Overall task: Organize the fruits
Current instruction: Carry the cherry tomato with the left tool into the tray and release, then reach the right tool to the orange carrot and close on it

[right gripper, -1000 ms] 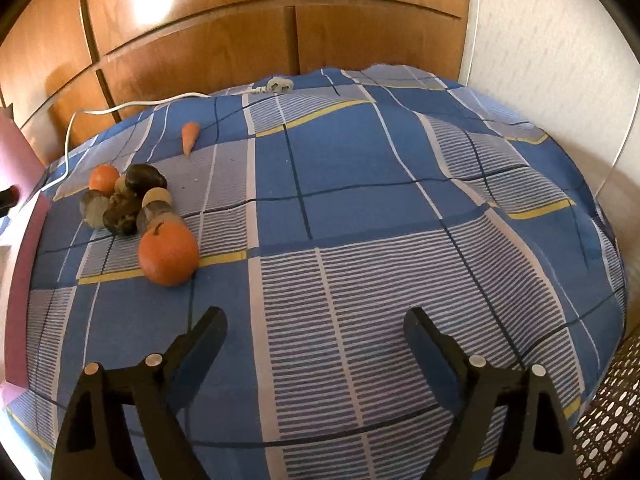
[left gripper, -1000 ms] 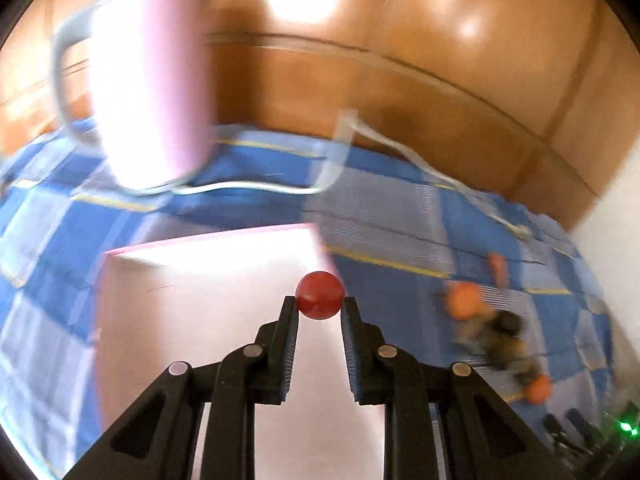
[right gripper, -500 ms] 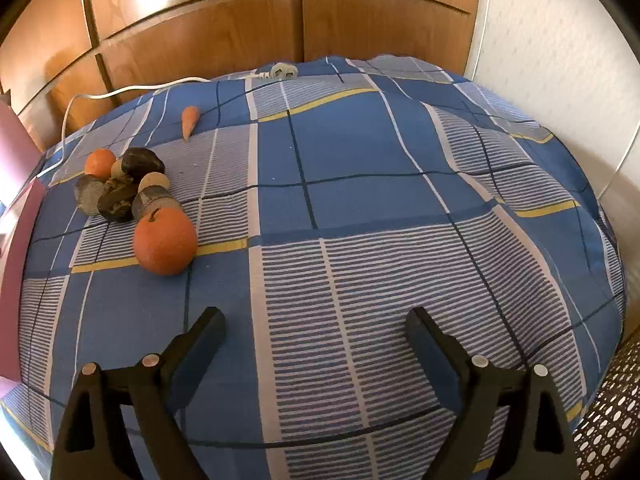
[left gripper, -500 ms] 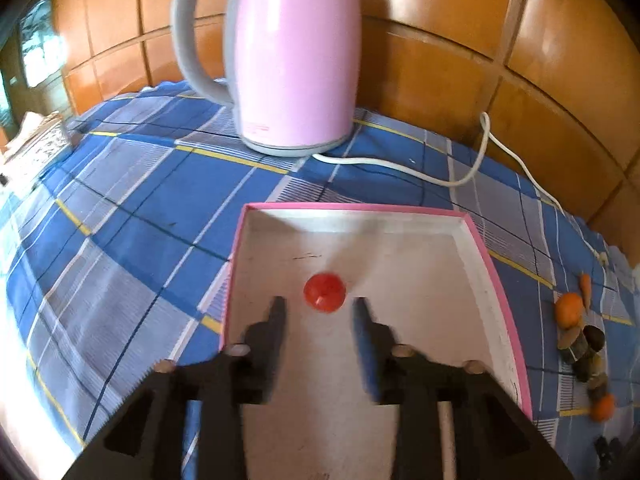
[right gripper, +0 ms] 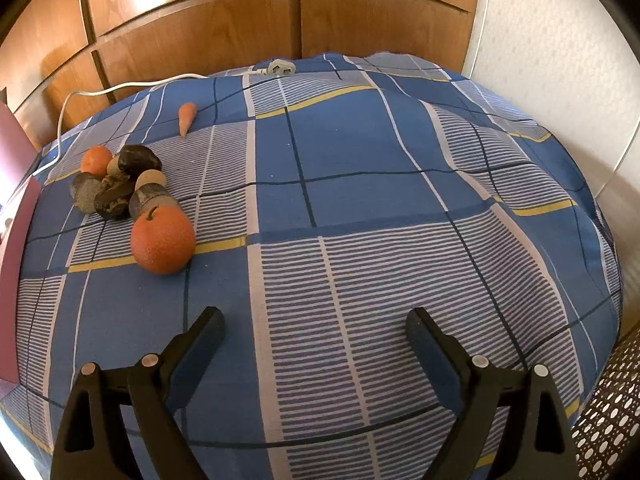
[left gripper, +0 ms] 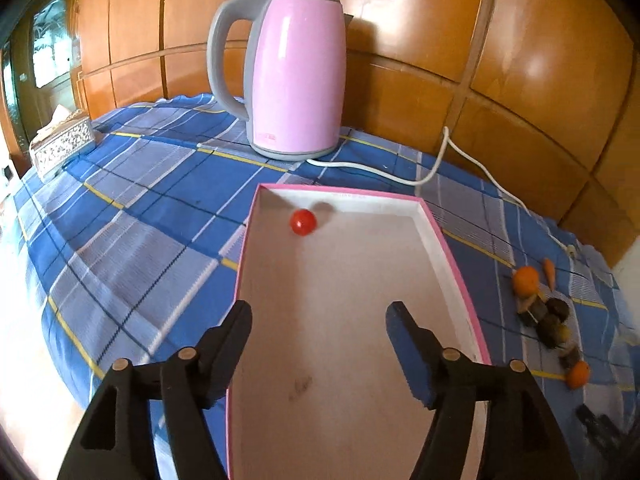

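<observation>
A small red tomato [left gripper: 303, 222] lies near the far left corner of the pink-rimmed white box [left gripper: 452, 252]. My left gripper [left gripper: 319, 326] is open and empty above the box's near half. My right gripper [right gripper: 315, 330] is open and empty over the blue checked cloth. A large orange [right gripper: 163, 239] lies ahead to its left, with a pile of dark brown and tan fruits [right gripper: 116, 192], a smaller orange [right gripper: 96, 159] and a small carrot [right gripper: 186, 118] beyond. The same pile [left gripper: 548, 320] shows right of the box in the left wrist view.
A pink electric kettle [left gripper: 294, 76] stands behind the box, its white cord [left gripper: 440, 160] running right to a plug [right gripper: 280, 67]. A patterned tissue box [left gripper: 62, 142] sits far left. Wooden panels back the table; a white wall [right gripper: 560, 40] is at right.
My left gripper let go of the tomato, opened wide and drew back; the tomato rolled to the box's far end. My right gripper has barely moved.
</observation>
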